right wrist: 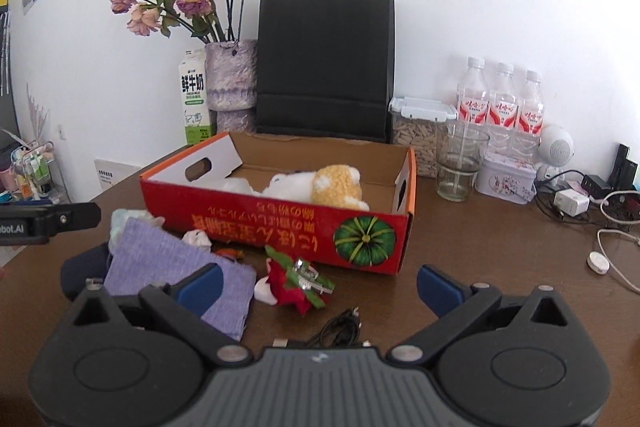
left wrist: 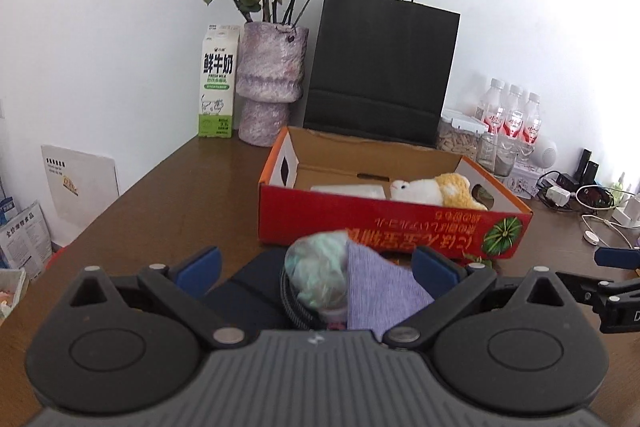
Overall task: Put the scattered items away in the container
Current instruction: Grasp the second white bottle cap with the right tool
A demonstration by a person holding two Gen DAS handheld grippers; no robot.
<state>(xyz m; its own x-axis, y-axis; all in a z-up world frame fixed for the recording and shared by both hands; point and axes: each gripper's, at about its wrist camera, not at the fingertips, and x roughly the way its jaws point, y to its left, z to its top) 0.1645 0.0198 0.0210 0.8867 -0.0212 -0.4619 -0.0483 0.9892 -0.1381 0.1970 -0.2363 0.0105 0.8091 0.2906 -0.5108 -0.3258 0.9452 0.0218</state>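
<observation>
Nearest the right wrist camera, the right gripper (right wrist: 318, 281) hangs with its jaws spread wide and nothing between them. Just ahead of it on the brown surface (right wrist: 500, 239) lie a black coiled cable (right wrist: 340, 327), a red-and-green ornament (right wrist: 296, 283) and a lavender cloth (right wrist: 180, 279); the cloth's near edge runs under the left finger.

The left gripper (left wrist: 316, 267) is also wide open. Between its blue pads sit a clear bag of pale green stuff (left wrist: 320, 275) and the same lavender cloth (left wrist: 380, 295), over a dark navy pouch (left wrist: 248, 291). Whether the pads touch any of these cannot be told.

Just beyond the scattered things stands the red cardboard box (right wrist: 280, 223), open-topped, its long printed wall facing the cameras. Inside rest a white-and-yellow plush toy (right wrist: 320, 187) and a white flat item (left wrist: 348, 190). The right part of the box floor is bare.

To the right of the box the surface is open up to a glass cup (right wrist: 460, 163) and white cables (right wrist: 616, 259). Behind the box stand a black paper bag (right wrist: 324, 63), a vase of dried roses (right wrist: 232, 83) and a milk carton (right wrist: 194, 99) against the wall.
</observation>
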